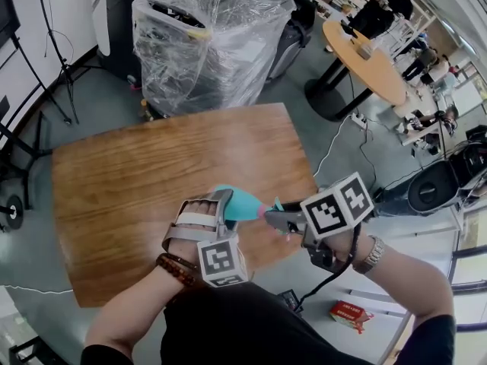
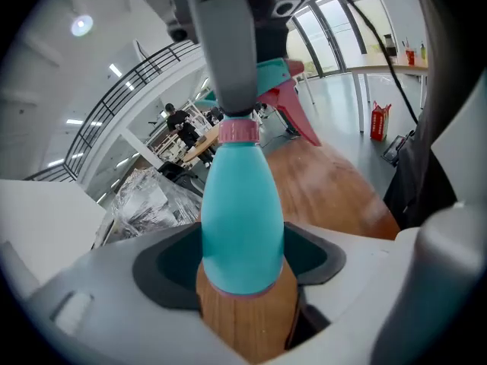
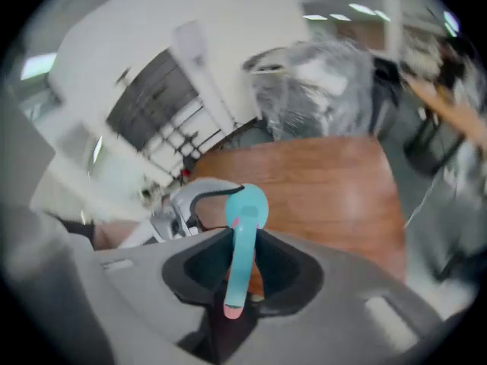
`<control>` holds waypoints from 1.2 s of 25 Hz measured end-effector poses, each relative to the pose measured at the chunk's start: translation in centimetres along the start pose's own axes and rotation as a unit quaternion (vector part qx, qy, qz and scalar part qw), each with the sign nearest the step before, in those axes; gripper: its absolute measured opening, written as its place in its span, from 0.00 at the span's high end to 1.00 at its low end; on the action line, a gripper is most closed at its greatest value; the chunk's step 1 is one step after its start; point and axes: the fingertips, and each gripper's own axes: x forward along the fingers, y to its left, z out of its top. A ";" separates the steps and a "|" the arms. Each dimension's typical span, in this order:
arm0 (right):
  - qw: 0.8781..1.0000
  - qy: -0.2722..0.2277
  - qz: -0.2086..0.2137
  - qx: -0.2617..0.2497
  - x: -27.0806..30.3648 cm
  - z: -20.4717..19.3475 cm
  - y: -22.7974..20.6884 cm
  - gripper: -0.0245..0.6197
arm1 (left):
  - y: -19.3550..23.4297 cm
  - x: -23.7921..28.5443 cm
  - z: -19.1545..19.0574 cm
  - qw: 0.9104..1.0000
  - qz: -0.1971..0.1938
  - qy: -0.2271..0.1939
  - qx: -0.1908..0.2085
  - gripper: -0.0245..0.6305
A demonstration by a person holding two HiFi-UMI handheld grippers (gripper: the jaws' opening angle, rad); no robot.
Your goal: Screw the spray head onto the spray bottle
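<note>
Teal bottle [image 2: 242, 219], one, in left tool [image 2: 243, 284], one spray head [image 3: 243, 234] in right tool [image 3: 242, 278]

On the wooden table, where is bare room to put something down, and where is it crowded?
The wooden table is bare almost everywhere: its left half and the far side by the plastic-wrapped machine are free. Crowded only near the front right edge, where the left claw holds the teal bottle and the right claw the spray head.
</note>
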 end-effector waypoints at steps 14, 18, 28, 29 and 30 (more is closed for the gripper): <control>0.977 -0.083 0.010 -0.197 -5.2 2.7 3.2 0.63 | -1.8 0.5 0.1 0.982 -0.111 -0.082 -0.129 0.41; 0.844 -0.025 -0.074 -0.530 -6.9 0.8 5.4 0.63 | -2.9 -0.1 -0.2 0.971 -0.176 -0.100 -0.124 0.41; 0.510 0.065 -0.156 -0.843 -1.3 -4.2 5.3 0.71 | -6.0 -2.4 1.6 0.953 -0.273 -0.126 -0.042 0.41; 0.506 0.067 -0.153 -0.846 -1.0 -4.3 5.4 0.75 | -6.0 -2.6 1.7 0.953 -0.271 -0.127 -0.036 0.41; 0.506 0.072 -0.150 -0.846 -0.7 -4.5 5.3 0.78 | -6.0 -2.7 1.7 0.955 -0.267 -0.127 -0.031 0.41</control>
